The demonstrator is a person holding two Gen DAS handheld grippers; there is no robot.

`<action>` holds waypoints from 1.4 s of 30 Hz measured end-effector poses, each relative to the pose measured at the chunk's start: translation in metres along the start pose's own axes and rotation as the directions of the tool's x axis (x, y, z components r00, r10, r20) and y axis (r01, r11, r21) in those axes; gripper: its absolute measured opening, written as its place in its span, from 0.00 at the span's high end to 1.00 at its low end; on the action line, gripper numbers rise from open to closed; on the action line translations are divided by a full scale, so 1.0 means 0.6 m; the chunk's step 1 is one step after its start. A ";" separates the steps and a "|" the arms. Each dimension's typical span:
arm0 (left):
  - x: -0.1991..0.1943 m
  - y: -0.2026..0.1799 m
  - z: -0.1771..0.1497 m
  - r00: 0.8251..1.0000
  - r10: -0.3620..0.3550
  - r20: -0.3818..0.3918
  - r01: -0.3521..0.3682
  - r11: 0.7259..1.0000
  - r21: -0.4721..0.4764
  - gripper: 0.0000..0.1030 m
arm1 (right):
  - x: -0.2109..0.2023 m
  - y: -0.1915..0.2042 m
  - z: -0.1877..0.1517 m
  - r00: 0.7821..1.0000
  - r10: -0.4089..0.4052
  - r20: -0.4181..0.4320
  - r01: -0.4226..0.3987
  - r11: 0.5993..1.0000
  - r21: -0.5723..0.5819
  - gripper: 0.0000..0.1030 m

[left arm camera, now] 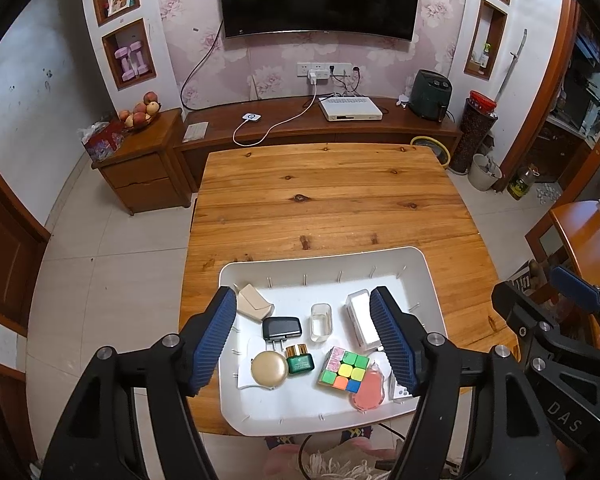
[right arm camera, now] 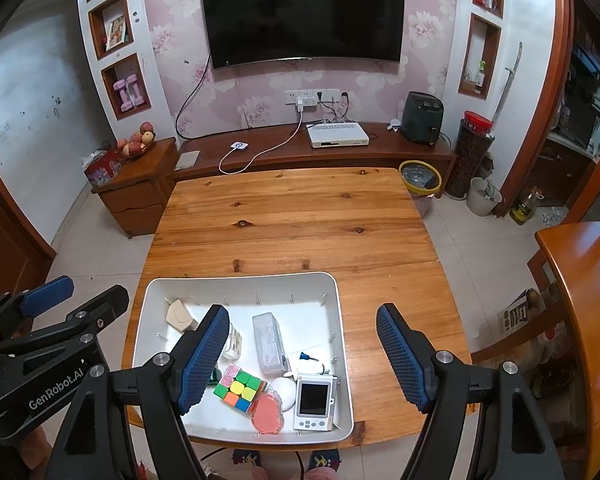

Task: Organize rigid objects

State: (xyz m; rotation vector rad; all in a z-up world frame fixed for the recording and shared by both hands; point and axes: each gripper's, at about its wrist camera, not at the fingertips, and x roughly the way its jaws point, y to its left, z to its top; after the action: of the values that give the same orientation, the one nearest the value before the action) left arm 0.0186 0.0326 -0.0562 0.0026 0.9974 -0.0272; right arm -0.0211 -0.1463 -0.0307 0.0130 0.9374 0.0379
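I hold both tools above the near end of the bare pine table [right arm camera: 300, 216], tilted down at the shallow white plastic tray [left arm camera: 236, 276] that sits at the table's front edge. My left gripper [left arm camera: 303, 336] stands spread, nothing between its blue ribbed pads, and it hangs over the middle of the tray. My right gripper [right arm camera: 302, 354] is spread just as wide and also empty, over the tray's right wall and the wood beside it.

Everything to be sorted already lies inside the tray. Along the front sits the colourful twisty puzzle cube [left arm camera: 343, 369], touching a flat round salmon-pink case [left arm camera: 368, 394]. Left of the cube stands a small green glass jar with a gold cap [left arm camera: 300, 360], just beside a round gold compact [left arm camera: 269, 369]. Behind those lie a black plug adapter [left arm camera: 281, 328], a small clear plastic box [left arm camera: 321, 322], a beige folded card holder [left arm camera: 252, 302] and a frosted rectangular box [right arm camera: 269, 344]. In the right front corner rests a white handheld device with a dark screen [right arm camera: 314, 403], next to a white egg-shaped piece [right arm camera: 284, 392].

I judge all of them light and stiff. The cube offers flat parallel faces, so I would close on two opposite sides; its layers may twist if I squeeze off-centre. The jar is glass, smooth and likely slippery, best taken across its body below the cap. The compact and pink case lie low; I would pinch them across their rims. The screened device deserves an edge grip, away from the glass.
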 end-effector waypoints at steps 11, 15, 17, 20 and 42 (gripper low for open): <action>0.000 0.001 0.001 1.000 0.000 0.000 0.000 1.000 -0.001 0.27 | 0.005 -0.006 -0.007 1.000 -0.002 -0.007 0.002 1.000 0.000 0.25; 0.000 0.002 0.001 1.000 -0.001 0.000 0.001 1.000 -0.001 0.27 | 0.005 -0.006 -0.008 1.000 -0.002 -0.008 0.002 1.000 0.000 0.25; 0.000 0.002 0.001 1.000 -0.001 0.001 0.001 1.000 -0.001 0.27 | 0.005 -0.005 -0.006 1.000 -0.001 -0.007 0.001 1.000 0.000 0.25; 0.000 0.002 0.001 1.000 -0.001 0.000 0.001 1.000 -0.001 0.26 | 0.005 -0.005 -0.006 1.000 -0.002 -0.008 0.002 1.000 0.000 0.25; 0.003 0.002 -0.003 1.000 0.003 -0.003 -0.003 1.000 -0.010 0.26 | 0.010 -0.008 -0.013 1.000 -0.001 -0.012 0.001 1.000 -0.001 0.25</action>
State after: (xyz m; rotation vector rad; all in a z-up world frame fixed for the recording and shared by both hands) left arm 0.0184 0.0335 -0.0586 -0.0051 1.0001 -0.0192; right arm -0.0239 -0.1506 -0.0402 0.0118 0.9490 0.0376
